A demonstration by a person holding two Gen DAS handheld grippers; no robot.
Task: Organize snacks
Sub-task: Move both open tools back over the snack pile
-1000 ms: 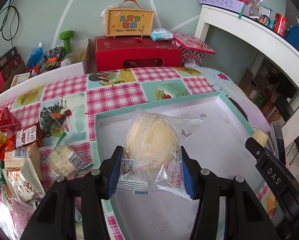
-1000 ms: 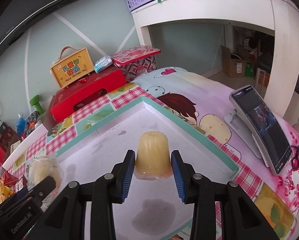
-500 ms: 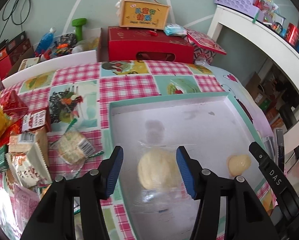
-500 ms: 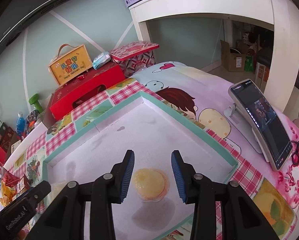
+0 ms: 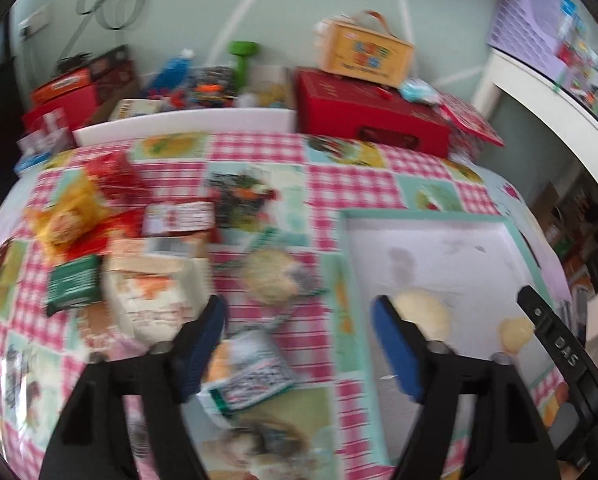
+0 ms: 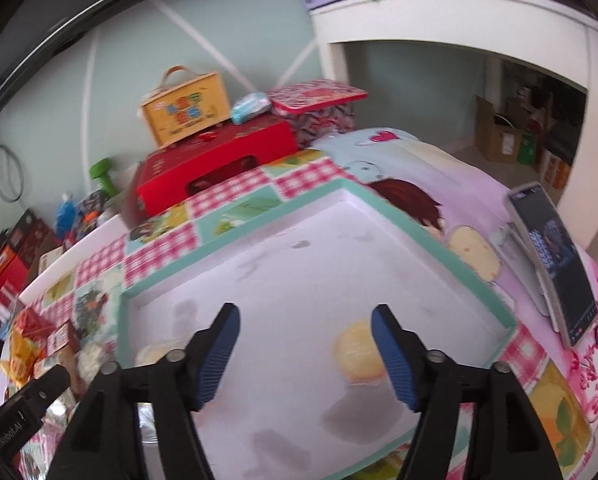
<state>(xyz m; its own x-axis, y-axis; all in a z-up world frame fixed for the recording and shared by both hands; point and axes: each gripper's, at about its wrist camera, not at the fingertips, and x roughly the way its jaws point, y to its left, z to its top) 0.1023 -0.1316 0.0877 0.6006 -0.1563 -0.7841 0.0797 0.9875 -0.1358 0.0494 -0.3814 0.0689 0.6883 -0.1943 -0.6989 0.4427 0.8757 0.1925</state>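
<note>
Left gripper [image 5: 299, 338] (jaws just opened wide, holding nothing) faces the snack pile [image 5: 131, 248] left of the tray [image 5: 427, 214], nearer than the right gripper [image 6: 305, 344], also empty.

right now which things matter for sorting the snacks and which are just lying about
Job: tray, bun, jelly cup, snack pile, cracker pack.

Lying about: red box, yellow case, dumbbell, phone, purple basket.

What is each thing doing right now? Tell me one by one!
Left gripper: open, just opened, holding nothing.
Right gripper: open, just opened, empty.
Bun: lying in the tray.
Jelly cup: sitting in the tray.
Tray: on the table, open-topped.
Snack pile: outside the tray.
Phone: propped up, screen on.
</note>
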